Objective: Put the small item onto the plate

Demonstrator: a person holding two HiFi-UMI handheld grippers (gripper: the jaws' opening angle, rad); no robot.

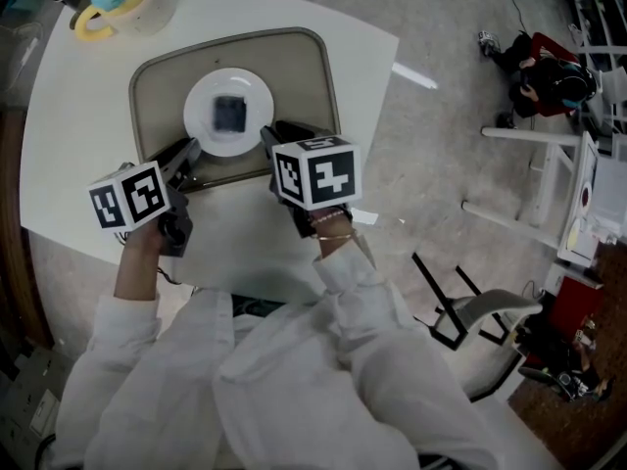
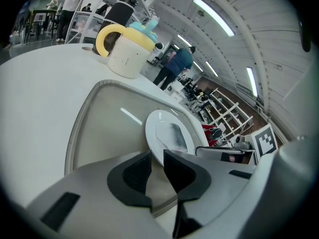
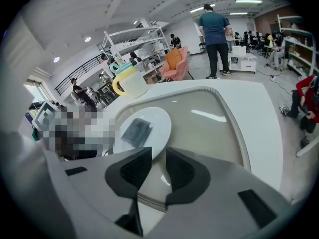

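Note:
The small item (image 1: 229, 114), a flat dark grey square, lies in the middle of the white plate (image 1: 199, 130). The plate stands on a beige tray (image 1: 157, 76) on the white table. My right gripper (image 1: 266, 135) hovers at the plate's near right rim, its jaws a little apart with nothing between them. In the right gripper view the item (image 3: 136, 132) rests on the plate (image 3: 160, 119) just beyond the jaws (image 3: 158, 154). My left gripper (image 1: 191, 149) sits at the plate's near left rim, jaws (image 2: 157, 156) slightly apart and empty, the plate (image 2: 155, 129) ahead of them.
A cream lidded cup with a yellow handle (image 1: 118, 3) stands at the table's far left corner beyond the tray. The table's right edge (image 1: 377, 116) drops to the floor. A chair (image 1: 470, 311) and a seated person (image 1: 549, 81) are off to the right.

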